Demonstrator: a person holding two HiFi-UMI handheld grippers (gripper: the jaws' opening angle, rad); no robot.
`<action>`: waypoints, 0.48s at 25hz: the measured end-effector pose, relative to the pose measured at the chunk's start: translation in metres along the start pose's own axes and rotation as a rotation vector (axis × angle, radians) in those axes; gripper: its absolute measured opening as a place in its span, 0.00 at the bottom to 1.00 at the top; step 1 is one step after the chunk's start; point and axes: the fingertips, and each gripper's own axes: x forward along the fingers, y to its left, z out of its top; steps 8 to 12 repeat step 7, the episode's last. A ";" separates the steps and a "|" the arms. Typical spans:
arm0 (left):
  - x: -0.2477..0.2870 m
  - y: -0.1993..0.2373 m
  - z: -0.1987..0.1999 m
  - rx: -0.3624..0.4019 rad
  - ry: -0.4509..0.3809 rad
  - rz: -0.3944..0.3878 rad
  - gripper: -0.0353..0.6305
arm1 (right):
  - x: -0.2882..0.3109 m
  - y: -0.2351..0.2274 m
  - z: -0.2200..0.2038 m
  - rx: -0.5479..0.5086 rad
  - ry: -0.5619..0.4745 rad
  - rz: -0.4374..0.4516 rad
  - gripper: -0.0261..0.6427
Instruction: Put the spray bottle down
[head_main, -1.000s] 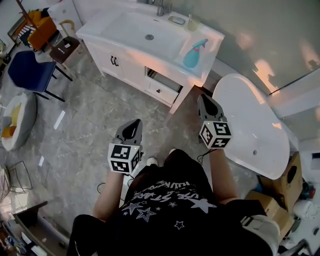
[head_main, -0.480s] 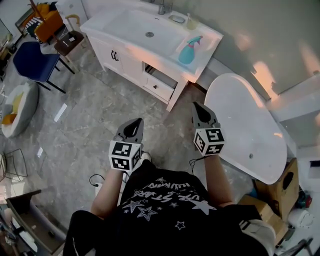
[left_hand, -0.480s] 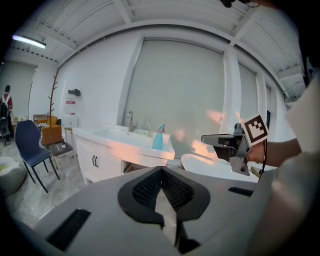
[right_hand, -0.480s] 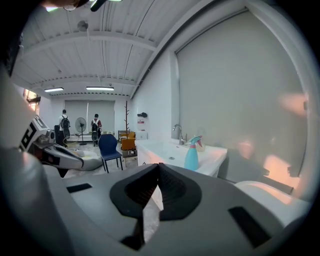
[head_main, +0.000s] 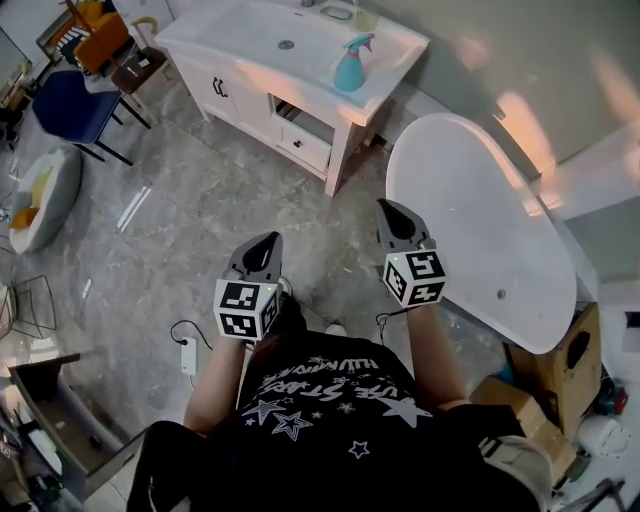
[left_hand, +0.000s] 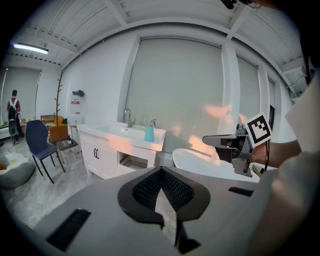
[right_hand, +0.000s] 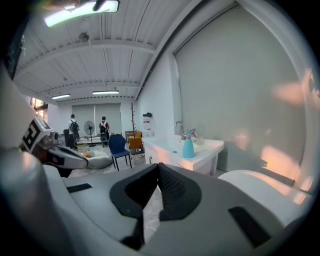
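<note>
Here the person (head_main: 330, 400) holds both forearms out ahead of the chest, level with each other and apart, above the floor (head_main: 180, 230). The left gripper (head_main: 268, 240) and the right gripper (head_main: 392, 206) point forward and slightly down, each with jaws pressed together on nothing. Past the right one lies the tub (head_main: 470, 230), and farthest off the spray bottle (head_main: 350, 68) stands upright on the vanity (head_main: 240, 30) beside its basin, well apart from both.

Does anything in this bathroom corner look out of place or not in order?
Only one thing: the upper drawer slot of the white vanity gapes open and dark, while the doors beside it are shut. The spray bottle stands upright on top, with nothing spilled.
</note>
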 end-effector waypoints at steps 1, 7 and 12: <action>-0.005 -0.009 -0.004 -0.003 -0.002 0.006 0.08 | -0.009 0.000 -0.005 -0.001 0.004 0.010 0.06; -0.032 -0.055 -0.034 -0.023 0.003 0.046 0.08 | -0.057 -0.007 -0.038 0.006 0.030 0.041 0.06; -0.032 -0.055 -0.034 -0.023 0.003 0.046 0.08 | -0.057 -0.007 -0.038 0.006 0.030 0.041 0.06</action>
